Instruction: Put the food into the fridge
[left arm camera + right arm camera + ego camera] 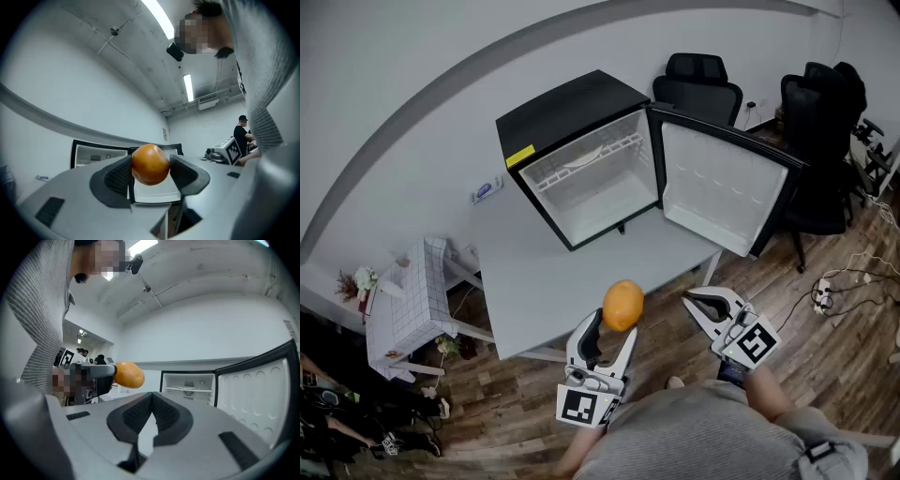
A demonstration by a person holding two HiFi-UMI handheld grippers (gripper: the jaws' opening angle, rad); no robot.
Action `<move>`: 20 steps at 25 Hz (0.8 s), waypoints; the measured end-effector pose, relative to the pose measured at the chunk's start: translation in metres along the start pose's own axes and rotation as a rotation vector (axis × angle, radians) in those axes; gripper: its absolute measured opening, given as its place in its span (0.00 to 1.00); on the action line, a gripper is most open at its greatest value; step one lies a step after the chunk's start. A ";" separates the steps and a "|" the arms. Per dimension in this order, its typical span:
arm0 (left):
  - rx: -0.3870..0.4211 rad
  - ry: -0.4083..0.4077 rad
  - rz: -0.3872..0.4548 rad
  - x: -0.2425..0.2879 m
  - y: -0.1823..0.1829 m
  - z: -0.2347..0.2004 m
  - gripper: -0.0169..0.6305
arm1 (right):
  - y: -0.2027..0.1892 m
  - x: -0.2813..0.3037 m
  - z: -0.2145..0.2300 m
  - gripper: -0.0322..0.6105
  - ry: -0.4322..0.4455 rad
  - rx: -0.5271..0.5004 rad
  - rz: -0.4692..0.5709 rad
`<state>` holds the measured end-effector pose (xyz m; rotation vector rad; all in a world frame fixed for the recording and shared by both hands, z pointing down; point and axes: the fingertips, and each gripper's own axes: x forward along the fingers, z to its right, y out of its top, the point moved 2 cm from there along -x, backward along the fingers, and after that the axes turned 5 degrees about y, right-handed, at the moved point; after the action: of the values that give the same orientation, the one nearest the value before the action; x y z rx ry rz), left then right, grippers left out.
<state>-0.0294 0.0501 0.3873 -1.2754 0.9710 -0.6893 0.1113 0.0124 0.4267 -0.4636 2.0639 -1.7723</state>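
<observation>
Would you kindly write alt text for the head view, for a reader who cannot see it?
The left claw holds a round orange fruit before a small black fridge standing open on a grey table; the right claw is shut and empty.

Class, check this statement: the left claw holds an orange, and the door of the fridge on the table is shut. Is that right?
Not quite. The fridge door stands wide open, as the head view shows. The rest holds: the left claw does hold the orange.
</observation>
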 end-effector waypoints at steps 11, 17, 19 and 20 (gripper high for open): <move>0.018 -0.009 -0.023 -0.001 -0.008 0.002 0.42 | 0.003 0.000 0.010 0.07 -0.035 0.014 -0.002; 0.019 -0.010 -0.026 -0.003 -0.006 -0.001 0.42 | 0.010 0.002 0.002 0.07 0.041 0.086 0.079; 0.018 -0.013 -0.026 -0.003 -0.005 -0.002 0.42 | 0.013 0.004 -0.002 0.08 0.076 0.090 0.092; 0.014 -0.015 -0.023 -0.003 -0.005 -0.002 0.42 | 0.013 0.006 -0.004 0.08 0.095 0.092 0.091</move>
<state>-0.0325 0.0507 0.3927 -1.2800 0.9387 -0.7025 0.1042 0.0154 0.4143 -0.2597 2.0219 -1.8586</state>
